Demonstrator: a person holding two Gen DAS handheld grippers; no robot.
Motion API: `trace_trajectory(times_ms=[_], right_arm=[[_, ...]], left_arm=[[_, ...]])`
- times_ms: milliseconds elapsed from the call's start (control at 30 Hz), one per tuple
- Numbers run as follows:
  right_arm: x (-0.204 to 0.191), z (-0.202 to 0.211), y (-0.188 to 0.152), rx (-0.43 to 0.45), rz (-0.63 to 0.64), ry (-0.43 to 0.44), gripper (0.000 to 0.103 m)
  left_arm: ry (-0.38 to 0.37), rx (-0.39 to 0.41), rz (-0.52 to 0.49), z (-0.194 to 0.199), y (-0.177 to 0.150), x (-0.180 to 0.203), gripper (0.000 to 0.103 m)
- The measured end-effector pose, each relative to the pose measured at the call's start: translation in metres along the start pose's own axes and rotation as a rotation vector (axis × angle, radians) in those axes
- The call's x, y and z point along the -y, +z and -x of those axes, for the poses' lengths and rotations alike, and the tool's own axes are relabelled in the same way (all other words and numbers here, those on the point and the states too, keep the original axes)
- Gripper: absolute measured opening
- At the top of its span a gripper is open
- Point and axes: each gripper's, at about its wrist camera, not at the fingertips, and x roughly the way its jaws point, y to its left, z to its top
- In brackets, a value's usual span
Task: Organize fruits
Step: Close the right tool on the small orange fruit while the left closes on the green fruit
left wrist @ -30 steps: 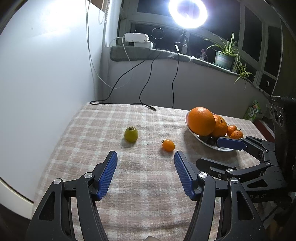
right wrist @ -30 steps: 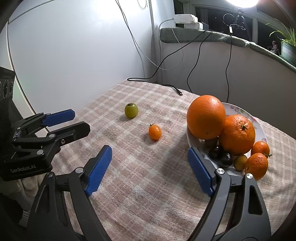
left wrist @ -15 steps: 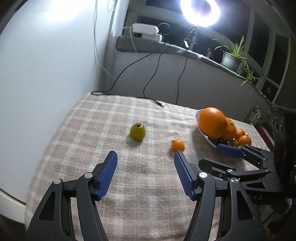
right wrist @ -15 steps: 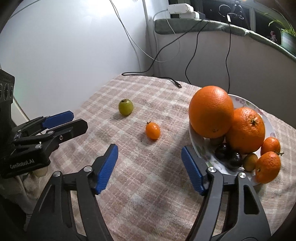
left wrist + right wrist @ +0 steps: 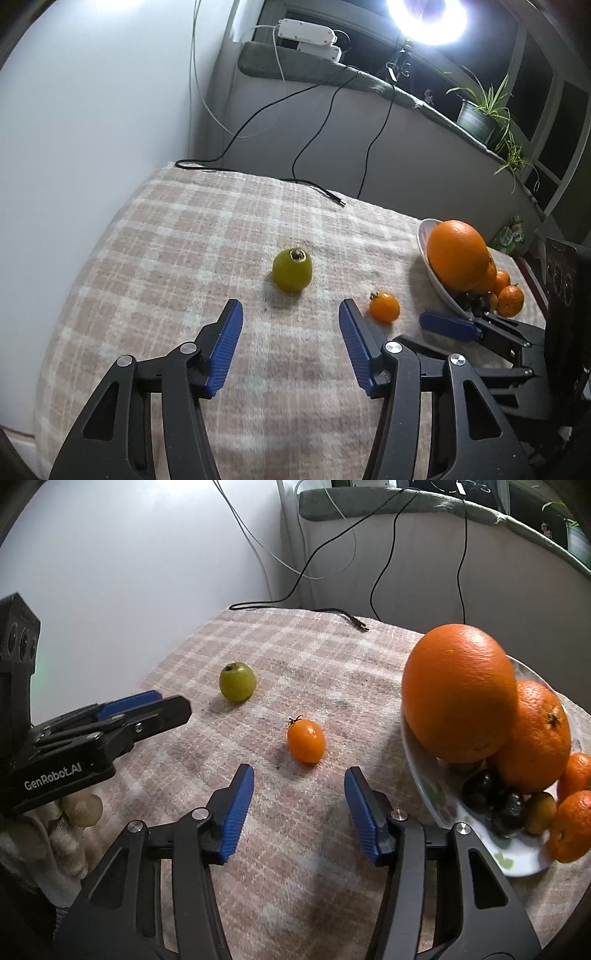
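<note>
On the cloth (image 5: 332, 657), the round fruit (image 5: 237, 682) lies left of the small tomato (image 5: 306, 740), the plate (image 5: 424, 775) right.

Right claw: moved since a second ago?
Yes. The right claw came forward and down toward the small orange tomato, which sits far closer to its tips than before. Its jaws have just been closing, nothing between them.

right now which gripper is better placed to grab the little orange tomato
Right. The right gripper points straight at the orange tomato, its jaws open and just narrowed, empty. The left gripper lines up with the green fruit.
</note>
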Motion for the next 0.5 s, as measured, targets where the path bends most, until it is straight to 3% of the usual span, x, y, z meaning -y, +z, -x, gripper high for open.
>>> trace_trajectory(times_ms=[500], right_arm=[[-0.009,-0.018,0.016,-0.049,0.025,-0.012,0.046]], left_arm=[[0.016,-0.036,-0.018,-0.036,0.019,-0.003,0.048]])
